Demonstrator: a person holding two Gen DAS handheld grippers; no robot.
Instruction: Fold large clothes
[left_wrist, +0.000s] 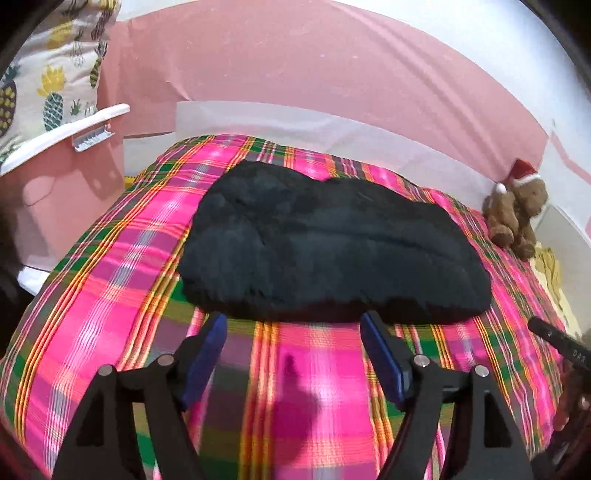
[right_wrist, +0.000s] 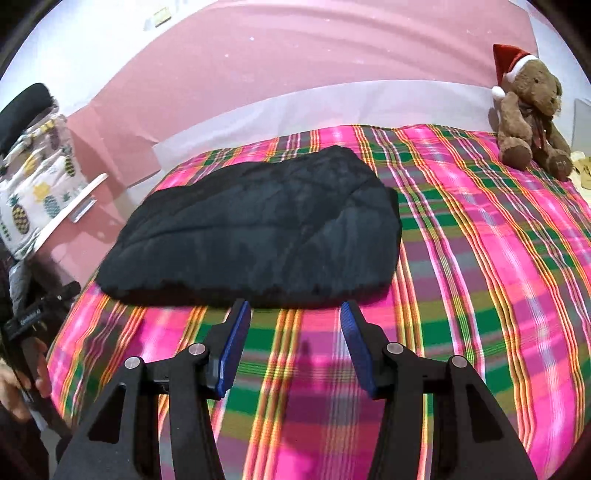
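A folded black fleece garment (left_wrist: 325, 247) lies flat on a bed with a pink, green and yellow plaid cover (left_wrist: 110, 295). In the left wrist view my left gripper (left_wrist: 293, 325) hovers just short of the garment's near edge, jaws wide apart with only plaid cover between the blue pads. The right wrist view shows the same garment (right_wrist: 258, 229) left of centre on the plaid cover (right_wrist: 480, 258). My right gripper (right_wrist: 295, 314) stands open at the garment's near hem, with only bedcover showing between its pads. Neither gripper holds cloth.
A brown teddy bear (right_wrist: 532, 110) in a red Santa hat sits at the bed's far right corner, also the teddy bear (left_wrist: 517, 214). A pineapple-print cushion (left_wrist: 48, 74) rests on a pink chair at left. A pink wall stands behind the bed. A hand (right_wrist: 22, 384) holds the other gripper at left.
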